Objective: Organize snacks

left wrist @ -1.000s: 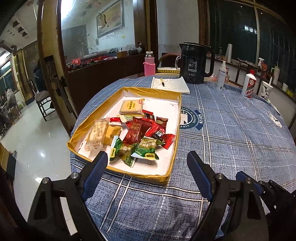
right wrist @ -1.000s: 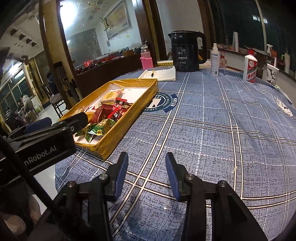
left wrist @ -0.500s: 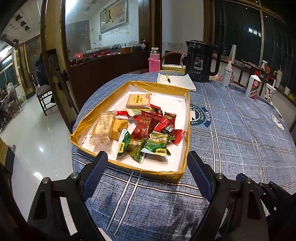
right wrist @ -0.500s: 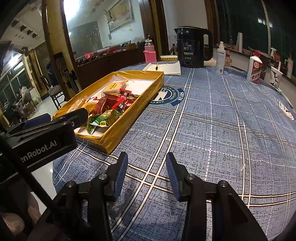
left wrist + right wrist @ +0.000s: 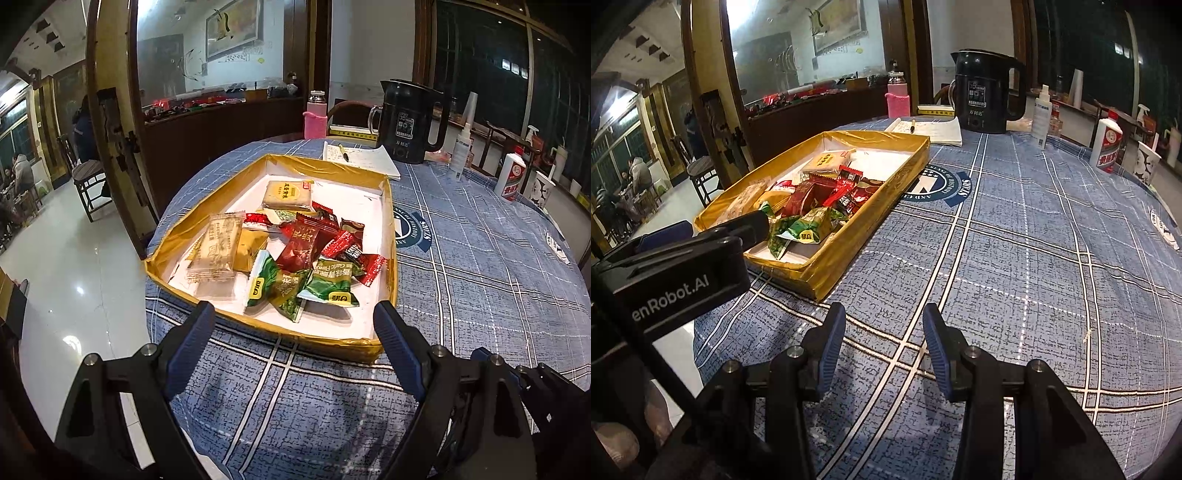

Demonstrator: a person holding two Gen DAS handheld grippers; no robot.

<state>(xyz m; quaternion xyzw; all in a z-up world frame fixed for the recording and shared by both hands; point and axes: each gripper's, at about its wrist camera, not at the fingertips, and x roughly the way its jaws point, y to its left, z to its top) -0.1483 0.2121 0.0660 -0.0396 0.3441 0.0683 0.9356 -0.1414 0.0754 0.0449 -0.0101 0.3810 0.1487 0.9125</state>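
A gold-edged shallow box [image 5: 390,229] [image 5: 846,240] with a white floor lies on the blue checked tablecloth. It holds several wrapped snacks: green packets [image 5: 328,286] [image 5: 809,227] at the near end, red packets [image 5: 301,245] [image 5: 801,197] in the middle, a clear cracker pack [image 5: 218,249] on the left and a yellow biscuit pack [image 5: 288,194] [image 5: 825,162] farther back. My left gripper [image 5: 291,325] hangs wide open just short of the box's near edge, nothing between its fingers. My right gripper [image 5: 882,325] stands partly open over bare cloth to the right of the box, empty.
A black kettle [image 5: 406,122] [image 5: 986,96], an open notebook with a pen [image 5: 360,158], a pink bottle [image 5: 315,120], a white spray bottle [image 5: 1041,118], a white red-labelled bottle [image 5: 1108,146] and a paper cup [image 5: 1147,162] stand at the table's far side. The table edge drops to a tiled floor on the left.
Both grippers have drifted slightly closer to the box, which now looks larger and nearer in both views. Neither gripper's opening has changed.
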